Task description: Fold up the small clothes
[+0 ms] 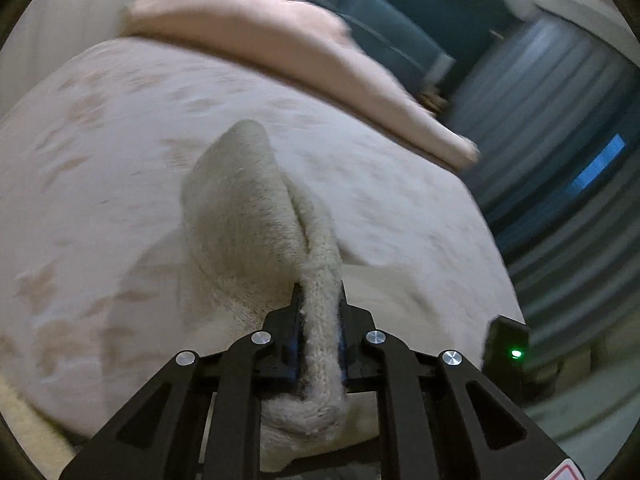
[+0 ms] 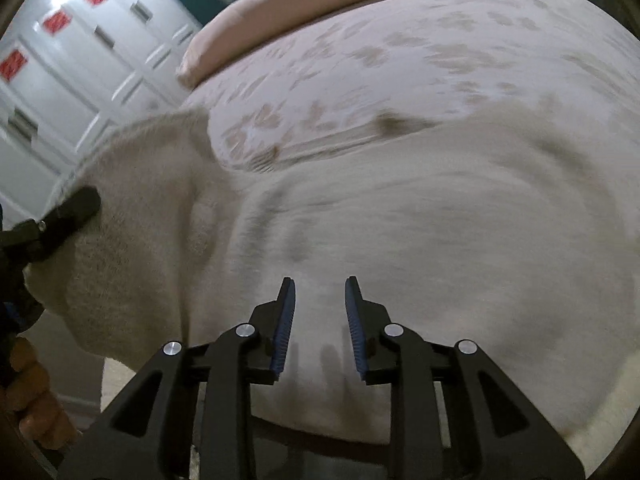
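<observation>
A cream knitted garment (image 2: 400, 220) lies spread on a bed. My left gripper (image 1: 319, 292) is shut on a bunched edge of the knitted garment (image 1: 248, 208) and holds it lifted, so the fabric stands up ahead of the fingers. In the right wrist view the left gripper (image 2: 80, 204) shows at the far left, holding the garment's raised corner. My right gripper (image 2: 320, 284) is open and empty, its blue pads (image 2: 286, 320) apart, hovering just above the flat middle of the garment.
The bed cover (image 1: 100, 160) is pale pink with a faint leaf print. A pink pillow (image 1: 280, 48) lies at the head of the bed. White cabinets (image 2: 72, 60) stand to the left, and a blue curtain (image 1: 560, 140) hangs beyond the bed's edge.
</observation>
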`<action>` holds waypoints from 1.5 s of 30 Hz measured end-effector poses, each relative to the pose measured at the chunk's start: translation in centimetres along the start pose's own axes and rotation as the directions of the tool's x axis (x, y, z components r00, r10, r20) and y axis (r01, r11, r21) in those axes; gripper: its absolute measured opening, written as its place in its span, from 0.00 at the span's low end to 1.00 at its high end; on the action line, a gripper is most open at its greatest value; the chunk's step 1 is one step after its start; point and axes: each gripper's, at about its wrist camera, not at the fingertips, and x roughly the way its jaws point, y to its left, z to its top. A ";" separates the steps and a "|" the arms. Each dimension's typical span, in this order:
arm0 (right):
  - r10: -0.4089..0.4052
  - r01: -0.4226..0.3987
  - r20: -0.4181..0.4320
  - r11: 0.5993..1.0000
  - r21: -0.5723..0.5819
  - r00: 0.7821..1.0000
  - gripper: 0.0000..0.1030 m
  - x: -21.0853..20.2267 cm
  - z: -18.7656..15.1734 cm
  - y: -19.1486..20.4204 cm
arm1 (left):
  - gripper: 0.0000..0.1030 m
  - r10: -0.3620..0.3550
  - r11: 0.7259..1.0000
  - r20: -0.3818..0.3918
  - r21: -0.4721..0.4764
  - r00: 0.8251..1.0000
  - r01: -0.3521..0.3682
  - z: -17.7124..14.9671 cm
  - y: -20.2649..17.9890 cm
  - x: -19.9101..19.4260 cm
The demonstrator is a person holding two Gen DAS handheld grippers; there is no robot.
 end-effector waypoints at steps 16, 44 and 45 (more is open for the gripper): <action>-0.182 0.168 0.078 0.972 0.161 0.980 0.38 -6.7 -2.2 -10.3 | 0.17 -0.023 0.971 -0.264 0.225 0.964 0.084 -7.4 -10.4 11.2; 0.074 -0.076 0.294 0.997 -0.003 0.953 0.13 -12.4 3.1 -4.1 | 0.52 0.294 0.916 -0.174 0.331 0.940 -0.226 -12.5 -1.0 6.1; -0.031 0.027 0.247 0.999 0.020 0.968 0.13 -10.7 2.8 -5.7 | 0.50 0.294 0.921 -0.192 0.318 0.936 -0.224 -12.3 -0.9 6.5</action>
